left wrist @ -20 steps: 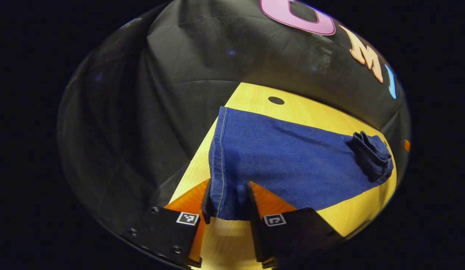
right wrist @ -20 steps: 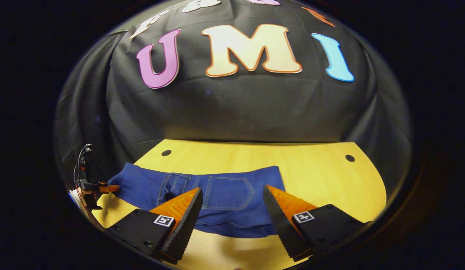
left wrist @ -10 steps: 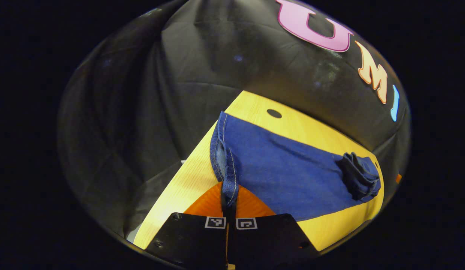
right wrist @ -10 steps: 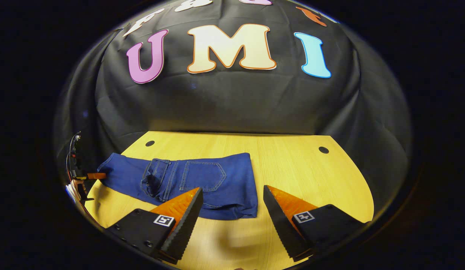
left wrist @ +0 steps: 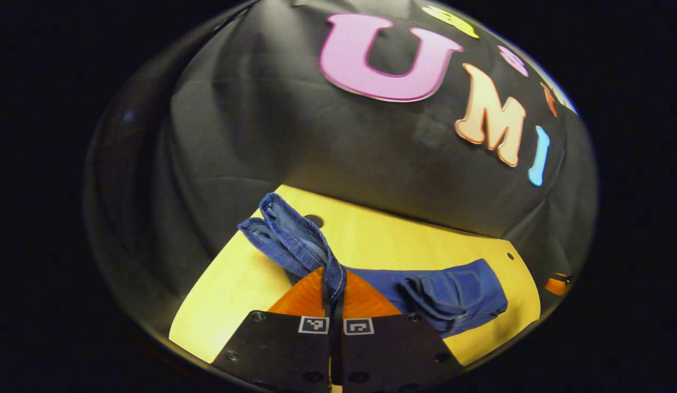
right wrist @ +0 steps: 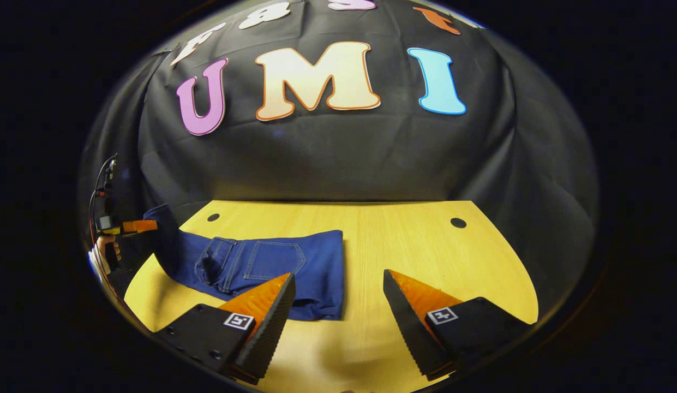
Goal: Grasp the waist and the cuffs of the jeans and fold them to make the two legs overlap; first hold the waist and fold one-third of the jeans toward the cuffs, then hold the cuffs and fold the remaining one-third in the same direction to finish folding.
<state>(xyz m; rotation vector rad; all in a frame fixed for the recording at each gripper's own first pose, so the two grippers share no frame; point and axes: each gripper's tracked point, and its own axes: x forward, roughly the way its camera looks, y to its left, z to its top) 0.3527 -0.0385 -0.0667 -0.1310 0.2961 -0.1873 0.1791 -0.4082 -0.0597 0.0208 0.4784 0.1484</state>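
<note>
Table (right wrist: 414, 240) – yellow wood, carries the jeans (right wrist: 273, 265), which lie toward its left side in the right gripper view. Legs look already overlapped into one strip, and the waist end with the back pocket (right wrist: 275, 259) lies folded over the middle, so the first third-fold reads as done. What's left, by my judgement: carry the cuff end over the folded part, lay it flat, let go.

Cuffs (left wrist: 286, 232) are off the table, held up in the left gripper (left wrist: 334, 295), fingers pressed together with the hem pinched between them; the denim fans up and left from the pinch in the left gripper view. From the right gripper view the same gripper sits at the far left edge, raised above table level, a hand (right wrist: 103, 254) under it, the cloth climbing from the table up to it.

Right gripper (right wrist: 338, 311) – fingers spread wide, nothing between them, low over the near edge of the table, pointing at the right end of the folded jeans, just short of the cloth. Looks idle – could pin the fold if needed.
</note>
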